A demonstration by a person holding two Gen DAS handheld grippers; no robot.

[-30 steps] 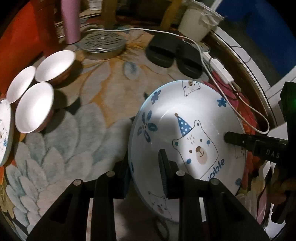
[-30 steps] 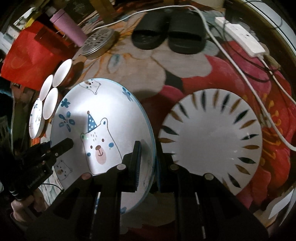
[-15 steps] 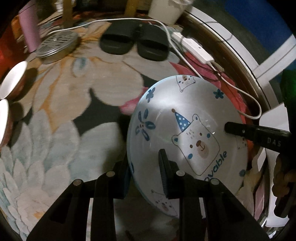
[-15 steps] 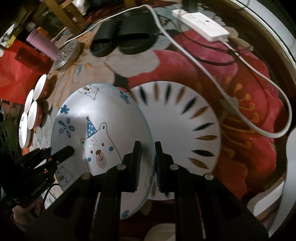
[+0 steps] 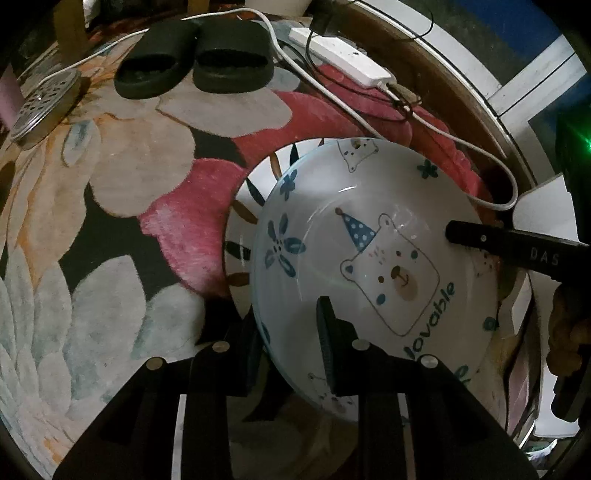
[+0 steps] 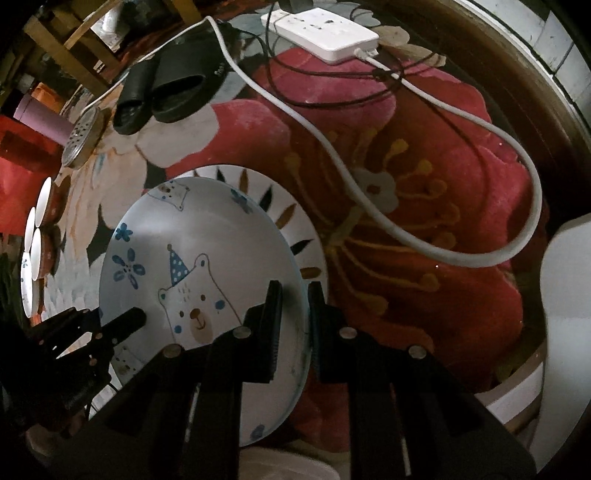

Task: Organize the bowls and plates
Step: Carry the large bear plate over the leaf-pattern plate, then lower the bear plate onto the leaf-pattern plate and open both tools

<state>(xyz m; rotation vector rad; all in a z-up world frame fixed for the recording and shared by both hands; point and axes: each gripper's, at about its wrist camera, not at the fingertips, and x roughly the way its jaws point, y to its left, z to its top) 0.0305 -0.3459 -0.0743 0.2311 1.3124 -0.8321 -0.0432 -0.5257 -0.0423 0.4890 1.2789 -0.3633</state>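
Bear plate (image 5: 373, 266) had swung over leaf plate (image 5: 243, 206); both grippers (image 5: 291, 343) (image 6: 293, 314) clamped its rim, ready to stack.

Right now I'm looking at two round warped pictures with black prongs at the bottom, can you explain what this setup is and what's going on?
There is no robot here. A person holds a handheld gripper in each hand, and each carries a fisheye camera looking forward along its two black fingers, which is why the pictures look bent. One picture comes from the left gripper, the other from the right gripper.

Both grippers pinch the same thing: a bear-print plate, held by opposite edges, jaws closed on its rim. It sits over a white plate with dark petal marks lying on a flowered rug.

Also on the rug: a pair of black slippers, a white power strip with a white cable, a perforated metal lid, and some small white bowls at the far left.
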